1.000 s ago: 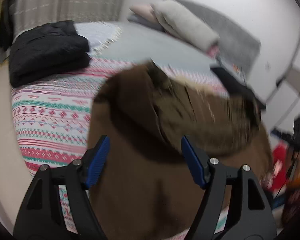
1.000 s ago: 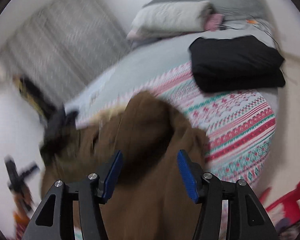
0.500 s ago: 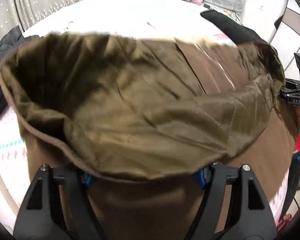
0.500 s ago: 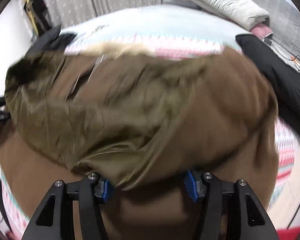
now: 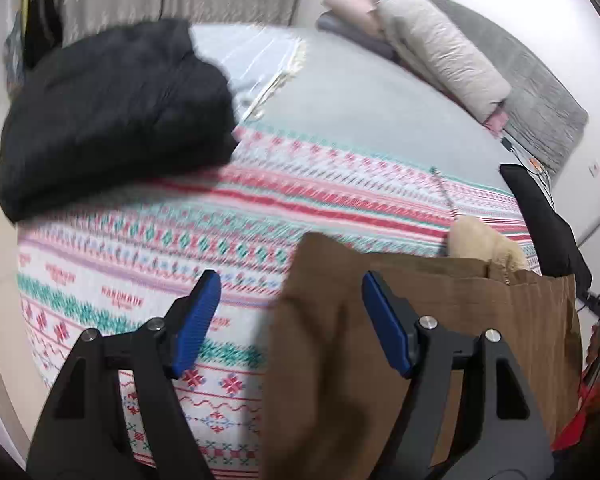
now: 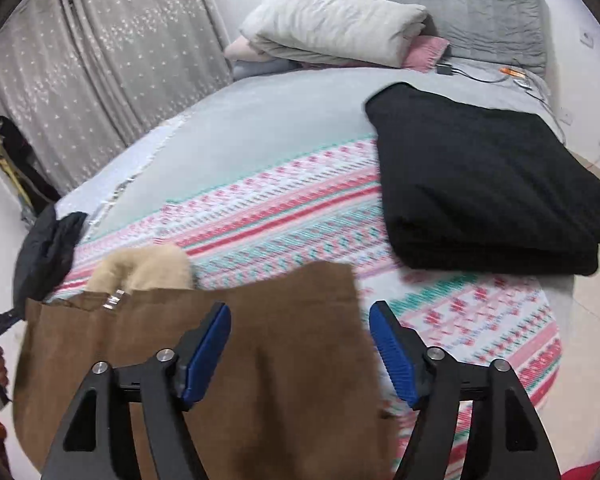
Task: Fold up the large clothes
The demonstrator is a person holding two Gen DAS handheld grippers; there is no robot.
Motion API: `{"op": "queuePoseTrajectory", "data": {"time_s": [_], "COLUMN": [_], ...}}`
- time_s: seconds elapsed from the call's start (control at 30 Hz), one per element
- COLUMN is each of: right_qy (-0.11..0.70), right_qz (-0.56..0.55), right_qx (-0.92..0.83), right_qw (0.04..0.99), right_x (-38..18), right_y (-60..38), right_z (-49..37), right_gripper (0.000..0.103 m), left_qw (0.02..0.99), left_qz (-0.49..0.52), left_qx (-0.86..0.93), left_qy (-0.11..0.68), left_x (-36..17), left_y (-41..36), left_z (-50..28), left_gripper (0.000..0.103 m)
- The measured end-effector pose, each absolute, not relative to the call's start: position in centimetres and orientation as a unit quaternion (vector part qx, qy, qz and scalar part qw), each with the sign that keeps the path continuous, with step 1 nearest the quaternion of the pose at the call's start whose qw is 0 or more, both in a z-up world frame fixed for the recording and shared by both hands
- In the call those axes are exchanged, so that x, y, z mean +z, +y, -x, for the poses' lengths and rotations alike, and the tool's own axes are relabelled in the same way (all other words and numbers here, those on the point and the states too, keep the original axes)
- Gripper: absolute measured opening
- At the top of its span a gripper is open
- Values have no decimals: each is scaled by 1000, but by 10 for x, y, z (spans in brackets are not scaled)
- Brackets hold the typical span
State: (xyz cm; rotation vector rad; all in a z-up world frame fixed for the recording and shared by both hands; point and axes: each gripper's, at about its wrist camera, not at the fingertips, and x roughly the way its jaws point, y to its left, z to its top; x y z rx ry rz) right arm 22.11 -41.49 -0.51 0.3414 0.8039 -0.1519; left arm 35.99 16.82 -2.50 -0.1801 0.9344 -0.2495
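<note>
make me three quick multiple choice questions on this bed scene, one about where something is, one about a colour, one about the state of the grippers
1. Where does the folded black garment lie?
A. on the patterned blanket
B. on the floor
C. on the pillow

2. What colour is the coat under the grippers?
A. grey
B. brown
C. red

3. How do the left gripper and right gripper stand?
A. both shut on cloth
B. one open, one shut
C. both open

Answers: 1 A, it rests on the blanket. 2 B, brown cloth with a beige fur collar. 3 C, blue pads apart, nothing between them.
</note>
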Motion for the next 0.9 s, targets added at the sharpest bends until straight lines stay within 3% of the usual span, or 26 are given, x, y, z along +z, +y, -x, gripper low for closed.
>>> {"op": "queuePoseTrajectory", "data": {"time_s": [0.13, 0.17, 0.2, 0.23, 0.33, 0.47, 0.7, 0.8, 0.9], "right_qy": [426, 434, 430, 415, 383, 332, 398, 424, 420], "right_qz": [-196, -203, -206, -203, -171, -136, -106, -101, -69], "right_qx": [-83, -84, -80, -65, -70, -101, -129, -127, -157], "right_qw": [879, 874, 876, 884, 905, 928, 902, 891, 891], "right_x": [-31, -37, -39, -36, -16, 8, -48, -65, -53], "right_y": [-426, -425, -424, -419, -405, -403, -407, -406, -397], "right_z": [-227, -231, -235, -237, -239, -237, -272, -277, -272], "right_gripper": [73, 72, 55, 17, 11, 10, 11, 16, 33], "left_qw": [844, 836, 829, 827, 858, 889, 893, 891, 900], "left_qz": [164, 192, 218, 228, 210, 197, 73, 51, 10], "left_qx": [-144, -158, -173, -179, -174, -173, -124, -111, -89], "left_qy": [489, 488, 484, 481, 436, 376, 427, 437, 428], "left_x": [-49, -50, -50, -50, -25, -3, -71, -73, -54], "left_y": [167, 165, 161, 156, 142, 137, 101, 98, 89], "left_z": [-373, -374, -373, -373, -370, -370, -403, -408, -396], "left_gripper": [71, 58, 46, 13, 12, 13, 14, 20, 35]}}
